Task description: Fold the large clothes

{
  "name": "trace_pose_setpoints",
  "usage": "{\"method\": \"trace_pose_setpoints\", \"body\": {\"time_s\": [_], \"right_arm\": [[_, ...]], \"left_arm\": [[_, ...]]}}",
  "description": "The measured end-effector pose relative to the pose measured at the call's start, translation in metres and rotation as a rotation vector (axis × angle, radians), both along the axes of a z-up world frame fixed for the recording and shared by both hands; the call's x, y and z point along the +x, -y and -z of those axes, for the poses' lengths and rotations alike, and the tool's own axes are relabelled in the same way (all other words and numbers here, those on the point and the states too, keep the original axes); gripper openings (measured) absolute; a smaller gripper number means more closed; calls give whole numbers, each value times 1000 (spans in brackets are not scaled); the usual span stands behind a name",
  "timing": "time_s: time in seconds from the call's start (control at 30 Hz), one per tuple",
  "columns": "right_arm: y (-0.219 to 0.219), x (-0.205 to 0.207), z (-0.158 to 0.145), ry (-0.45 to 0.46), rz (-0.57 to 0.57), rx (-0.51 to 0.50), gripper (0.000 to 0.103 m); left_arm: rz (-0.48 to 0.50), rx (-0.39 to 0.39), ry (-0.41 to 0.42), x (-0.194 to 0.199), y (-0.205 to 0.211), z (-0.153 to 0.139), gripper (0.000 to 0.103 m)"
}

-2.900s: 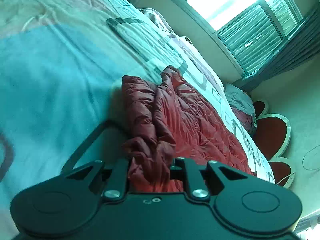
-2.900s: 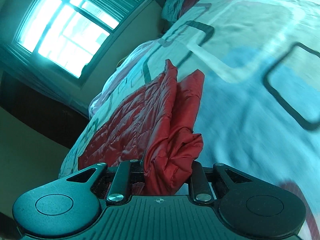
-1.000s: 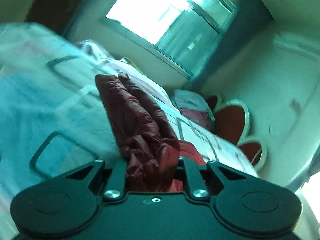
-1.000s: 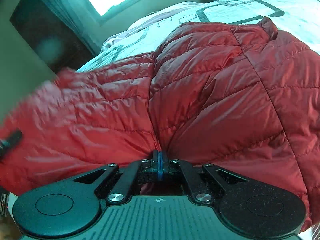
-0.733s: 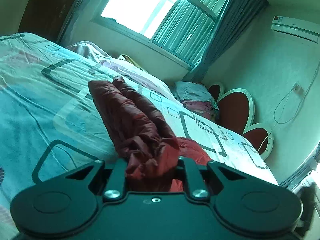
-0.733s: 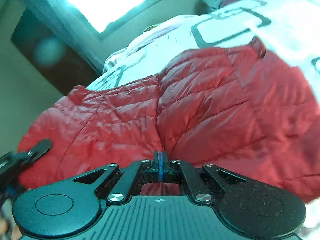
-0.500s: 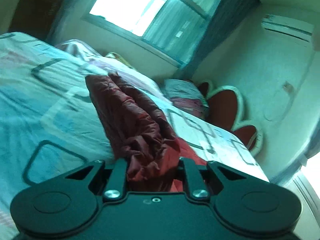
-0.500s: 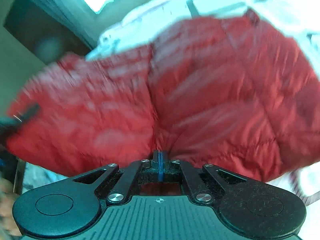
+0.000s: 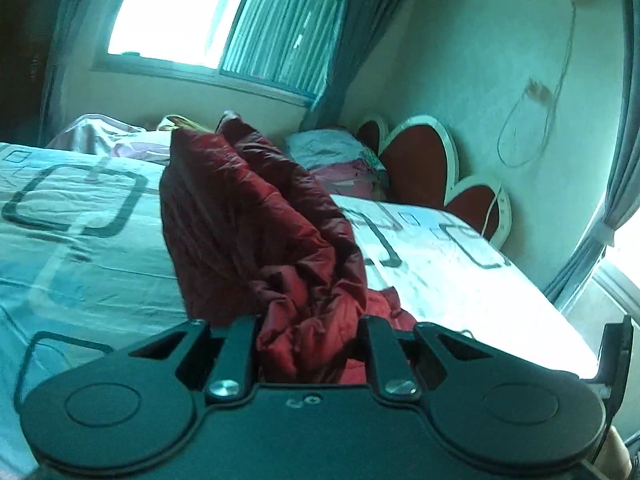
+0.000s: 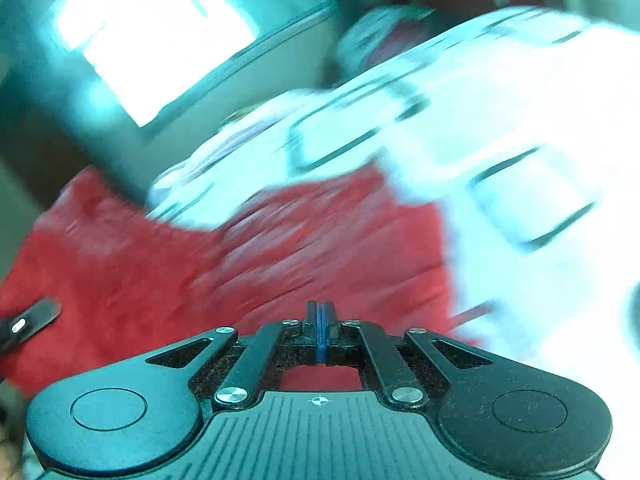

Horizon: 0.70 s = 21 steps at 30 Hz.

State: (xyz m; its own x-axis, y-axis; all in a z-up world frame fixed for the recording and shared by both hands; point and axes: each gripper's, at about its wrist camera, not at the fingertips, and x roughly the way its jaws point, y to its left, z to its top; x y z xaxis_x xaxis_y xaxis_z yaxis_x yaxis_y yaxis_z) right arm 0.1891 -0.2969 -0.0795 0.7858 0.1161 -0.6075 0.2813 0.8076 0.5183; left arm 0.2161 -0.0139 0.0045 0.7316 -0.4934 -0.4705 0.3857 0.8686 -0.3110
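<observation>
Swung round since the earlier frames: left view now level across the bed toward the heart-shaped headboard at 1 o'clock, right view smeared with motion blur, red quilted jacket reaching less far toward 3 o'clock than half a second ago.

Left hand-held gripper clamped on a thick bunched wad of the jacket, fabric rising from the jaws toward 11 o'clock and filling the gap between them. Bunching probably because several layers are gathered at one corner, so the whole edge lifts as one piece.

Right hand-held gripper pressed fully together, blue pads meeting edge to edge; jacket directly beyond the tips and under the linkage, likely a thin hem pinched there, though blur hides the contact itself.

Jacket stretched between both grips above the patterned bedspread, lower part apparently trailing onto it. Held spread probably to lay it flat or bring one half over the other. Pillow pile at 12 o'clock, well apart. Window up at 11 o'clock.
</observation>
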Motion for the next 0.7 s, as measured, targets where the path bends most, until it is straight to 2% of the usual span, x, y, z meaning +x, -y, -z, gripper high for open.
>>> {"method": "trace_pose_setpoints", "body": {"time_s": [0.13,0.3,0.37,0.43,0.47,0.6,0.7], "right_arm": [[29,9,15,-28,-23,77,0],[53,10,22,-30,-95,129,0],[63,4,21,-37,-102,143,0],[80,4,24,-46,-110,163,0],[87,3,26,-49,-116,173,0],[114,-3,32,-53,-106,197,0],[126,-9,35,-62,-103,207,0]], "left_arm": [[59,11,-18,2,41,1,14],[125,113,-56,7,109,12,14],[152,142,-106,12,135,25,15],[179,180,-187,20,158,43,20],[189,189,-219,23,167,51,26],[206,241,-258,27,189,83,28],[193,254,-276,29,195,94,29]]}}
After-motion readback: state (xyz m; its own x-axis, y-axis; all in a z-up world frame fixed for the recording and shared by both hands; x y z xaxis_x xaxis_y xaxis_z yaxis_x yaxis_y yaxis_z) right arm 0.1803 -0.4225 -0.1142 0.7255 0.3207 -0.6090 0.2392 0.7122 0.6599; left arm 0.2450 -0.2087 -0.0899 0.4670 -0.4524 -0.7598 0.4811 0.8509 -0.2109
